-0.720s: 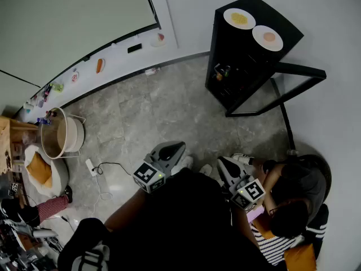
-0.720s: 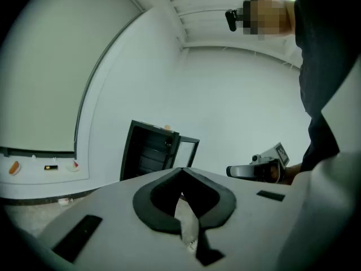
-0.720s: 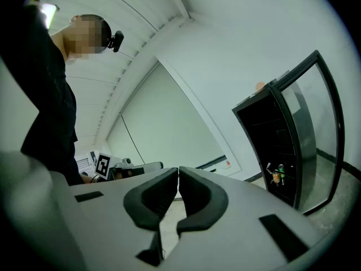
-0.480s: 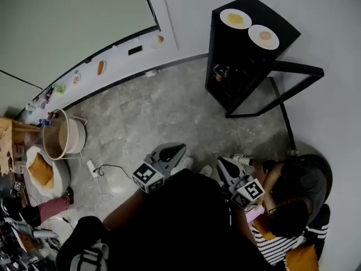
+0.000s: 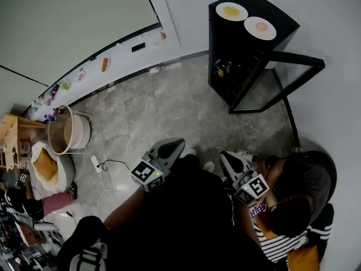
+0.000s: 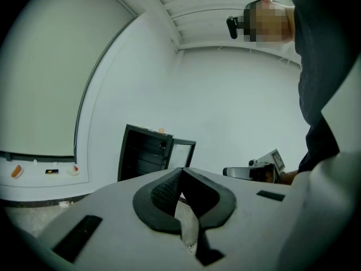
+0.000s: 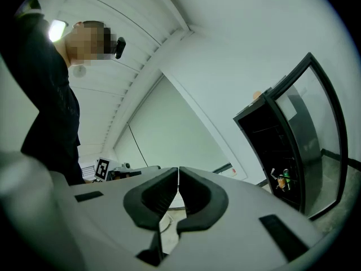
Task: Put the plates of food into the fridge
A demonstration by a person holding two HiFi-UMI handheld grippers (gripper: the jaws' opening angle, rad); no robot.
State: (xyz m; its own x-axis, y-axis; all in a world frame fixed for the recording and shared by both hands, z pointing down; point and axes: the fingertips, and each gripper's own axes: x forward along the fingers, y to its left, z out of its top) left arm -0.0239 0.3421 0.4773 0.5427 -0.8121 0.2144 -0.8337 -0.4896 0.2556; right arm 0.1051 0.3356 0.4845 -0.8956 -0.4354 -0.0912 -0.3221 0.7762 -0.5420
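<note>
over the last moments the fridge point(image 5: 237, 52) and the two plates on its top have slid toward the far edge of the head view and slightly left, while both claws have sunk a little toward the near edge. i judge this to be a shift of the head camera or of my stance, not any handling. the yellow plate point(image 5: 232, 11) and the pink plate point(image 5: 260, 27) lie side by side on the fridge top as before, untouched and well apart from both claws. the left claw point(image 6: 181, 176) has its jaws together with nothing between them. the right claw point(image 7: 178, 179) is likewise pressed closed and empty. both are held near my body. the door point(image 5: 282, 81) stands swung open to the right, so the shelves are accessible, and a few bottles point(image 5: 223, 69) sit inside. neither plate is in the fridge yet, so the task is not started. next i must cross the floor and part the jaws. a seated person point(image 5: 296, 199) is just beside the right claw, so that side needs care.
</note>
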